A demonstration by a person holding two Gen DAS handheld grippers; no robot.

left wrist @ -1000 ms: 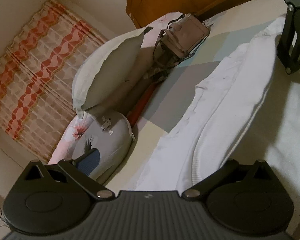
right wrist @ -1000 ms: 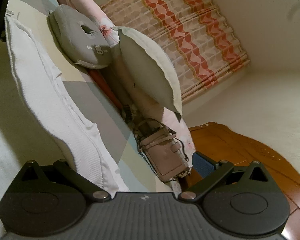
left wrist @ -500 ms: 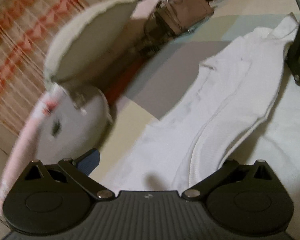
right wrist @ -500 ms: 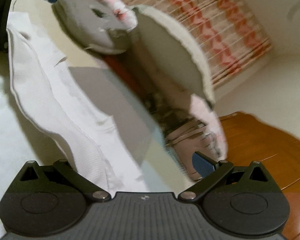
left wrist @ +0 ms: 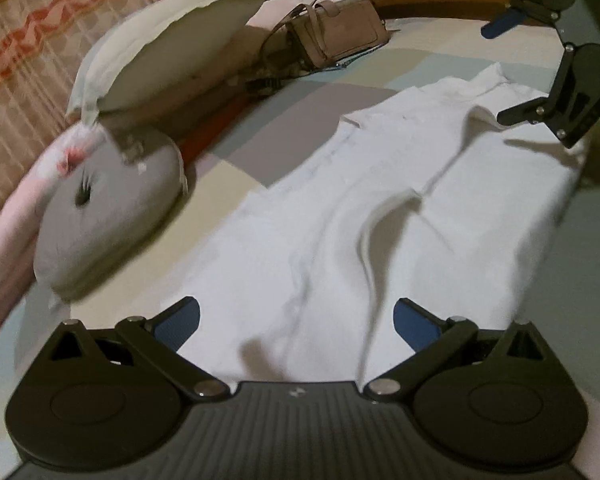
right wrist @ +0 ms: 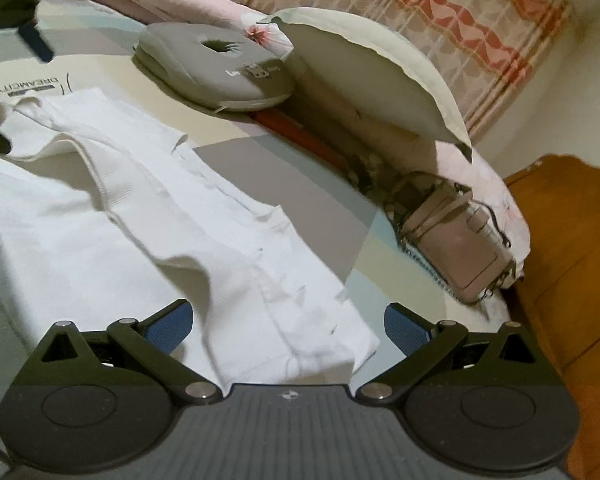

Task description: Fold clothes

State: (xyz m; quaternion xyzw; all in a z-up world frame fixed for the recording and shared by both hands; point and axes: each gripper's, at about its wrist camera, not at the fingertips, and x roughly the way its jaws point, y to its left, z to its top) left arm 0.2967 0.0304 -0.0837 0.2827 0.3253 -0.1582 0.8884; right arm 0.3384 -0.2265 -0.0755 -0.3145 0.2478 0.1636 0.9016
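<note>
A: Where's the garment?
B: The white garment (left wrist: pixel 340 216) lies along the bed (left wrist: pixel 380 64), doubled lengthwise, a ridge down the middle.
A: And the tongs?
B: Left gripper (left wrist: pixel 296 316) and right gripper (right wrist: pixel 286 324) both spread, holding nothing.
A: Advice?
B: Probably flatten that ridge; pinch both layers at matching corners.

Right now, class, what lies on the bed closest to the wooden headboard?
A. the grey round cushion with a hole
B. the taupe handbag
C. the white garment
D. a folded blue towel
B: the taupe handbag sits by the wooden headboard, while the grey round cushion and white garment lie farther off.
</note>
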